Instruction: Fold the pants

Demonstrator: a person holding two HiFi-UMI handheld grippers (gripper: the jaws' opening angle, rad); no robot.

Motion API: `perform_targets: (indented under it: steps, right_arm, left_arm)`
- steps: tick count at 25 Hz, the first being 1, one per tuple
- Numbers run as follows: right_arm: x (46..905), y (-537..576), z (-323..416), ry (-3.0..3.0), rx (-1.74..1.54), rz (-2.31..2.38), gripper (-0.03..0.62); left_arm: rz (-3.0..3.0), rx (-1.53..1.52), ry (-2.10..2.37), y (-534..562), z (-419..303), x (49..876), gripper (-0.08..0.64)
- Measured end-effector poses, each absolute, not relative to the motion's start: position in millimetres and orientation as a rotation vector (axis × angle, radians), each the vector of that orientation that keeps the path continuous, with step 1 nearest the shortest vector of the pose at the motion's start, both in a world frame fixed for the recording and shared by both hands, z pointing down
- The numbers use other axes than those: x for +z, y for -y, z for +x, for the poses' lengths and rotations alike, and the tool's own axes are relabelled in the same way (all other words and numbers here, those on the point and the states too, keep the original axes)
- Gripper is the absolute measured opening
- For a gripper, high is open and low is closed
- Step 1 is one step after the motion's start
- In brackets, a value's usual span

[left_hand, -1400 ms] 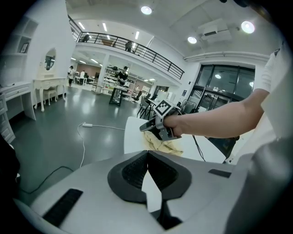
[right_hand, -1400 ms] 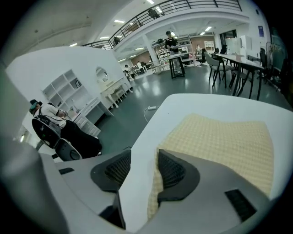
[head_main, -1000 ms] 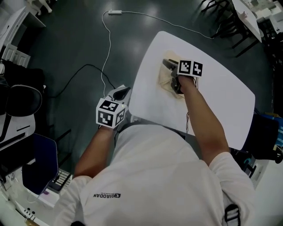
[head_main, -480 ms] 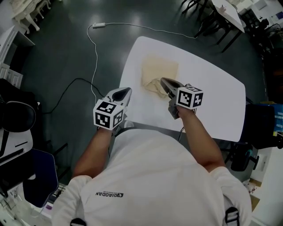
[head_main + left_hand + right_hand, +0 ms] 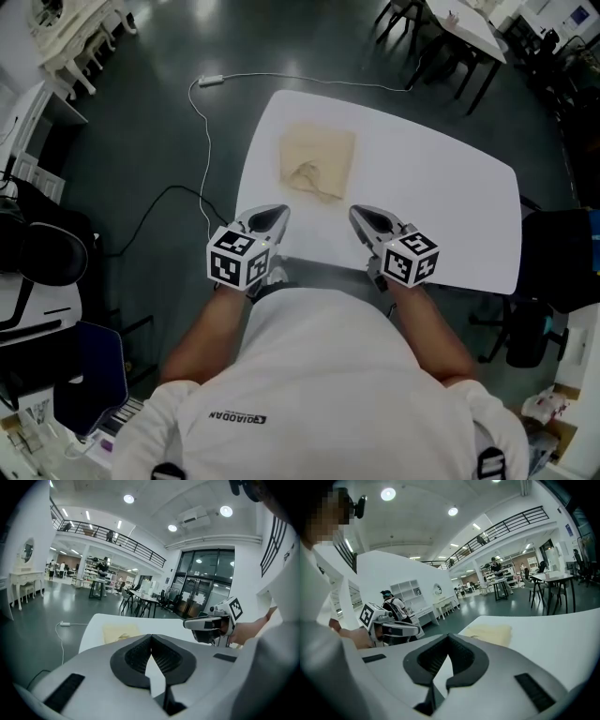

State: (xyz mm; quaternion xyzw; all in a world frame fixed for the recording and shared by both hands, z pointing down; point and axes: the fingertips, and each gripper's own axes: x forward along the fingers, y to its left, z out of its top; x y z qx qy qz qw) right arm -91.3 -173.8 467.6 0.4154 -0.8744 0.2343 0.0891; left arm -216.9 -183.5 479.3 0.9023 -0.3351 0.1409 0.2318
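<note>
Pants [image 5: 317, 162]: pale beige cloth, folded into a rough square with a rumpled lump at its near edge, lay flat on the table's upper left part.
Table [image 5: 441, 187]: smooth white top, rounded corners.
Left gripper [image 5: 276, 215]: grey shell, ribbed black pads pressed together, empty, at frame centre.
Right gripper [image 5: 359, 215]: same build, jaws clenched on nothing, clear of the pants.
Cable [image 5: 201, 141]: thin white cord curving over the dark floor.

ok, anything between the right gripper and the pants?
No, just bare white table between the right gripper and the folded pants, clearest in the head view.
</note>
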Motion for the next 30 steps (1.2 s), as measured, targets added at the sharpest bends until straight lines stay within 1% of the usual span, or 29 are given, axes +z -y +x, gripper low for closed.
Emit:
perform_targets:
  steps: [4,8,12,16,23,30]
  right_arm:
    - [455.4,133.1,-61.4,2.65,0.666,1.226,0.018]
    - [450.7,98.9,-40.5,2.674,0.676,1.197,0.018]
    - [447.4,66.5,-33.0,2.694,0.662,1.148,0.018]
    - [453.5,44.6,-44.5,2.697,0.682,1.082,0.018]
    - [459.7,34.8,-67.4,2.683,0.679,1.092,0.018]
    - [481.5,66.5,-89.3,2.589,0.74,1.238,0.018]
  left_arm:
    - [2.471,0.346,0.945,146.8,-190.4,464.2,0.028]
    - [2.447,0.336,1.025,110.0,-183.3,453.5,0.028]
    - [2.426,0.352,1.07,66.0,-178.9,452.7,0.028]
    - [2.428,0.366,1.078,39.8,-178.4,454.7,0.028]
    - [2.441,0.367,1.05,44.3,-198.6,460.4,0.028]
    - [2.512,0.419,0.894,81.5,-221.4,462.0,0.028]
